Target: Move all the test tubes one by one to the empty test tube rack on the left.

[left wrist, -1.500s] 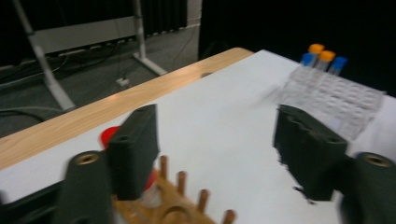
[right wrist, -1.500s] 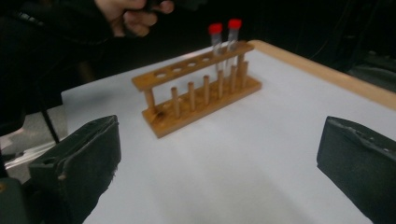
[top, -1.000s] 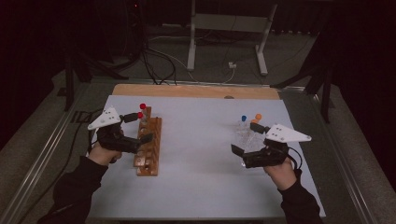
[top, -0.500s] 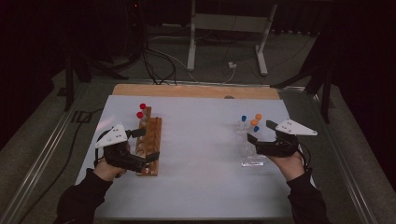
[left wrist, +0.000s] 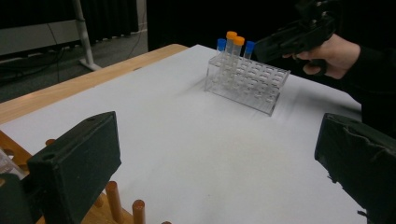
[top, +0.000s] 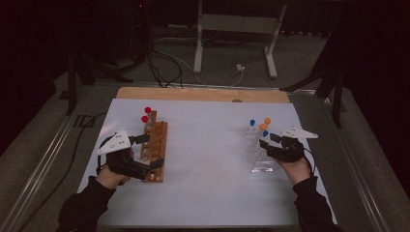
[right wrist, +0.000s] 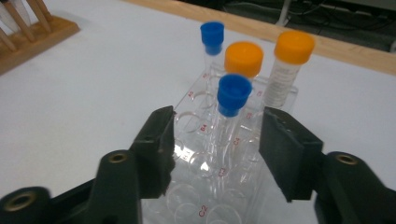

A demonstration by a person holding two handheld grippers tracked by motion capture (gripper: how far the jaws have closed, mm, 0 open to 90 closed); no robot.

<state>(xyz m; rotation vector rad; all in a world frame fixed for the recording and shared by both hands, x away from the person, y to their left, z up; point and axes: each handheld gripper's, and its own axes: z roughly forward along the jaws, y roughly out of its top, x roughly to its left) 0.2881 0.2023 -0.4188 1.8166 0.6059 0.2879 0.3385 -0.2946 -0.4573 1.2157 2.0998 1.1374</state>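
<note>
Over clear rack [right wrist: 187,121] near right table edge, right gripper [right wrist: 215,151] fingers closing around blue-capped tube [right wrist: 231,100], not yet pressing.

Both forearms reach in from the near edge, sleeves dark, each hand wrapped around a hand-held gripper. The left hand-held gripper [top: 145,152] sits low, its 2 jaws spread wide apart. The right hand-held gripper [top: 267,140] points forward and down, its jaws having just been closing, a gap remaining between the pads.
</note>
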